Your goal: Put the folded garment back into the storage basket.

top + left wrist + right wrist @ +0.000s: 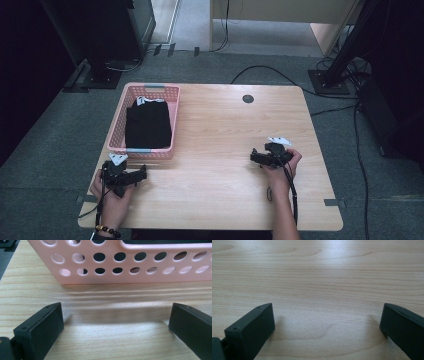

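A pink perforated basket (116, 124) stands at the table's left side with a folded black garment (147, 125) inside it. My left gripper (131, 175) rests near the front left corner, just in front of the basket, open with nothing between its jaws. In the left gripper view the basket's pink wall (125, 262) rises close ahead of the left gripper (116, 320). My right gripper (260, 158) sits low over the table at the right, held by a hand, open and empty. The right gripper (327, 320) faces bare wood.
The light wooden table (220, 130) has a round dark grommet (248, 98) near its far edge. Beyond the table are stand bases, cables on grey carpet and a wooden cabinet.
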Available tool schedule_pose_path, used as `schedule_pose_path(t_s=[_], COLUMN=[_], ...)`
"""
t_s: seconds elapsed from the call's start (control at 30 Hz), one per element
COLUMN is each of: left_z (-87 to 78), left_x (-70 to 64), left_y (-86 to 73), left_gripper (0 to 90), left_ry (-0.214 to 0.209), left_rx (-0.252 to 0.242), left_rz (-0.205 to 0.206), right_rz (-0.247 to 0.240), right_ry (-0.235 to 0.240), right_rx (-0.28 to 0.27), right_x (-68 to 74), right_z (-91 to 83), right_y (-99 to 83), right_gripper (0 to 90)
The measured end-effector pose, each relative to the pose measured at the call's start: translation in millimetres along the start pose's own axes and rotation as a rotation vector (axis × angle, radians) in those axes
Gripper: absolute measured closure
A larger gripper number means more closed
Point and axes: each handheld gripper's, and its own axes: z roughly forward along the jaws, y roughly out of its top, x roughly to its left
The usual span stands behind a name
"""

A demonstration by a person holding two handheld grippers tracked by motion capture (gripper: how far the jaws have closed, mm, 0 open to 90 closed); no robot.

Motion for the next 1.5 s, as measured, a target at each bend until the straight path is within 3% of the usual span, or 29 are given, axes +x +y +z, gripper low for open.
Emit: schedule_pose_path(t_s=[1.5], left_z=[0.1], left_x=[0.0], left_y=[-0.1], left_gripper=[0.0], left_ry=[0.000], left_rx=[-0.001], left_rz=[0.000], right_rz=[0.053], right_ry=[-0.055], right_rx=[-0.001], right_x=[-49.9], right_z=[-15.5], right_y=[-14.0], right_gripper=[0.0])
